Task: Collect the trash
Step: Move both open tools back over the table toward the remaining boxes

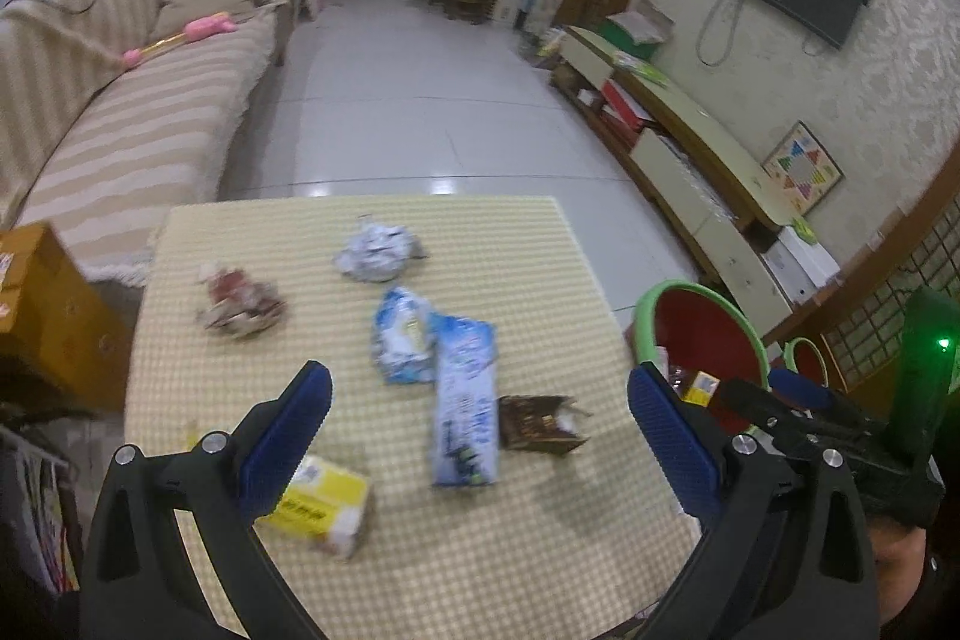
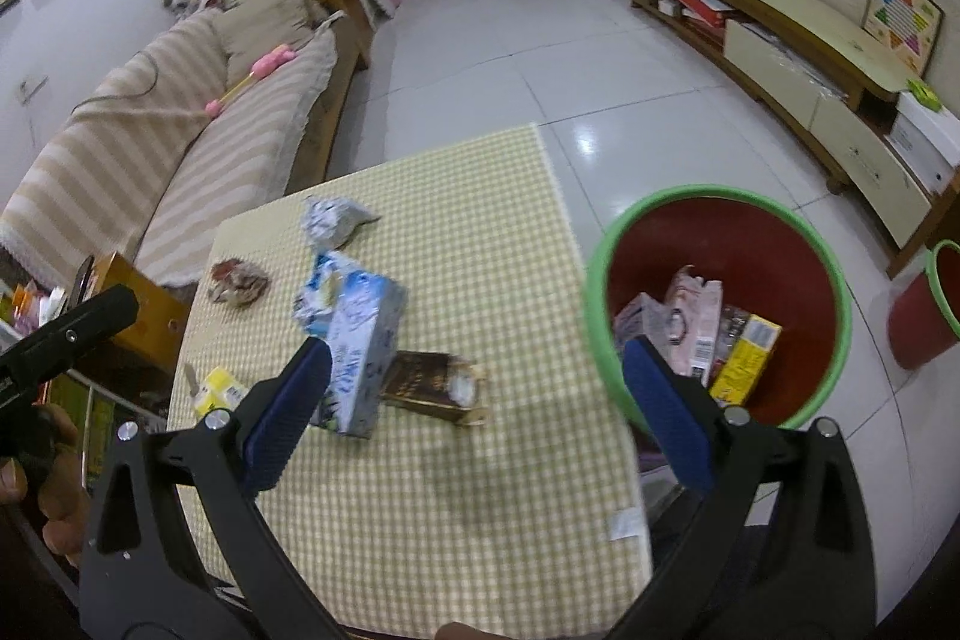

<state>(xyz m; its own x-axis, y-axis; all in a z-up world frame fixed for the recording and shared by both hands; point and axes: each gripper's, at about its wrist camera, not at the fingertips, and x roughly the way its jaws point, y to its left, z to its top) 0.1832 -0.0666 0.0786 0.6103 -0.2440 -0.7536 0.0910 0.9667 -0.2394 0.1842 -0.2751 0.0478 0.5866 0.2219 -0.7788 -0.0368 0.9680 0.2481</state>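
Both grippers hang over the checked tablecloth (image 2: 480,244) with jaws spread wide and nothing between them: the left gripper (image 1: 480,436) above the litter, the right gripper (image 2: 477,406) near the table's right edge. Beside that edge on the tiled floor stands a round red bin (image 2: 774,250) with a green rim, holding a pink wrapper (image 2: 696,322), a yellow box (image 2: 747,358) and a paler packet partly hidden behind the blue ribbed finger pad (image 2: 666,412). A second red bin (image 2: 927,310) is cut off at the right. Trash on the cloth: a blue-white carton (image 1: 465,412), a crumpled blue-white bag (image 1: 402,334), a ball of silvery paper (image 1: 378,253), a reddish-brown wad (image 1: 240,304), a torn brown box (image 1: 540,424) and a yellow carton (image 1: 324,508) half covered by a finger. Print on all of it is blurred.
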